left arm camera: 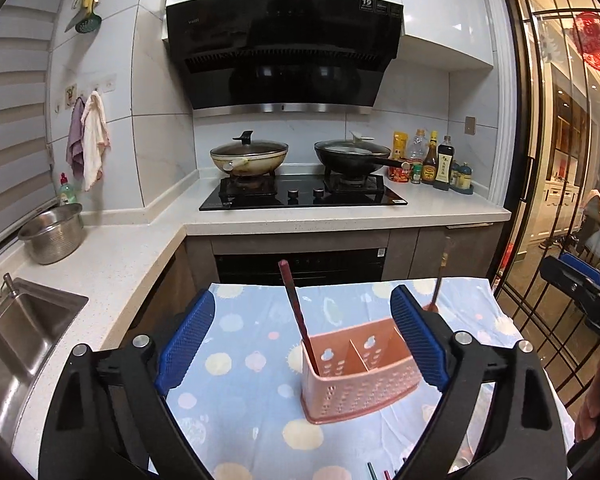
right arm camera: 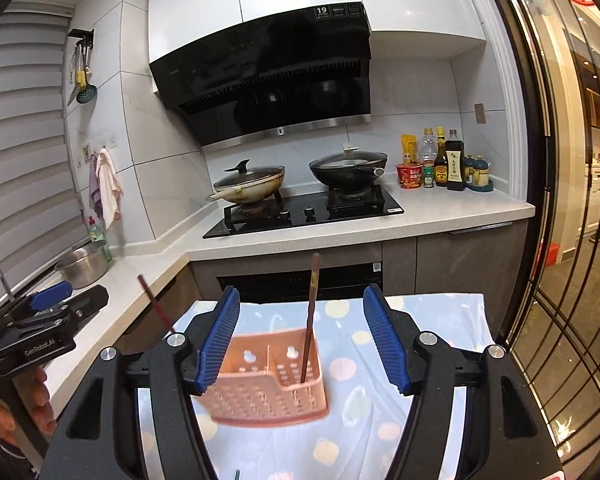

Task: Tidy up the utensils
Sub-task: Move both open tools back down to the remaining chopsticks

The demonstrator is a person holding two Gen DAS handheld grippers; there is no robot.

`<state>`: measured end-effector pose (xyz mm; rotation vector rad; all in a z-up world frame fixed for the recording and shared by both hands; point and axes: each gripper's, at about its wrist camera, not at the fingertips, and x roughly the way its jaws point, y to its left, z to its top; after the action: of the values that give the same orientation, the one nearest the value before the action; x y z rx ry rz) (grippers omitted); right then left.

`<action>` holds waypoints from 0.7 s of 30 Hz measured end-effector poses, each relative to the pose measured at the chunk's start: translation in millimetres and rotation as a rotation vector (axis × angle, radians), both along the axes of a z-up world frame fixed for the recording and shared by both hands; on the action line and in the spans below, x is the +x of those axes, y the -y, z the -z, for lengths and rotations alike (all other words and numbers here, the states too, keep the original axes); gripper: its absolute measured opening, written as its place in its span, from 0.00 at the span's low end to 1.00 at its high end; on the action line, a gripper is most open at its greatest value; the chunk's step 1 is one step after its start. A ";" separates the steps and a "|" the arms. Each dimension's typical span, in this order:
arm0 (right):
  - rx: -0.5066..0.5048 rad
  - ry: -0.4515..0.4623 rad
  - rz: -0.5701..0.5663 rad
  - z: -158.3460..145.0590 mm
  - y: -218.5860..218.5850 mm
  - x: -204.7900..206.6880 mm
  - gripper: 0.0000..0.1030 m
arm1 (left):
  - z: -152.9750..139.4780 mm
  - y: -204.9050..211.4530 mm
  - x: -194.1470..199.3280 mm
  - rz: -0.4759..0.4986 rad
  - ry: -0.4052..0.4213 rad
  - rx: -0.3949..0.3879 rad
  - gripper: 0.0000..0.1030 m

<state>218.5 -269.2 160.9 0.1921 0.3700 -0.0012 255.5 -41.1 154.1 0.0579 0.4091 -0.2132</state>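
Observation:
A pink perforated utensil holder (left arm camera: 360,376) (right arm camera: 268,380) with two compartments stands on the dotted blue tablecloth (left arm camera: 244,360). A red chopstick (left arm camera: 296,312) leans in its left compartment, and a brown chopstick (right arm camera: 310,320) stands in the right one. My left gripper (left arm camera: 302,340) is open, with the red chopstick standing free between its blue pads (left arm camera: 188,340). My right gripper (right arm camera: 302,340) is open too, and the brown chopstick touches neither pad. Each gripper shows at the edge of the other's view: the right gripper (left arm camera: 580,300) and the left gripper (right arm camera: 48,312).
Several more utensil tips (left arm camera: 374,472) lie at the cloth's near edge. A counter with a sink (left arm camera: 24,336) and a steel pot (left arm camera: 54,236) runs along the left. Behind are a stove with two lidded woks (left arm camera: 248,156), sauce bottles (left arm camera: 436,160), and a glass door (left arm camera: 560,200) on the right.

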 end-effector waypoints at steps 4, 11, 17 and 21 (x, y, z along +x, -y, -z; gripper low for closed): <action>0.007 -0.008 -0.002 6.9 -4.2 -40.4 0.62 | 1.1 -3.3 -29.2 0.014 0.006 -0.001 0.84; -0.059 -0.051 0.024 34.0 -20.1 -106.4 0.62 | 24.8 -12.0 -82.8 0.037 -0.035 -0.007 0.86; -0.031 -0.147 0.034 78.6 -21.4 -154.6 0.62 | 69.0 -22.4 -121.2 0.029 -0.126 -0.005 0.86; -0.006 -0.230 0.036 112.0 -20.8 -176.0 0.62 | 98.7 -29.7 -140.8 0.023 -0.201 -0.007 0.86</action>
<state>42.5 -248.4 48.9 0.1936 0.5954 -0.0601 114.7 -11.3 55.5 0.0341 0.6078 -0.2437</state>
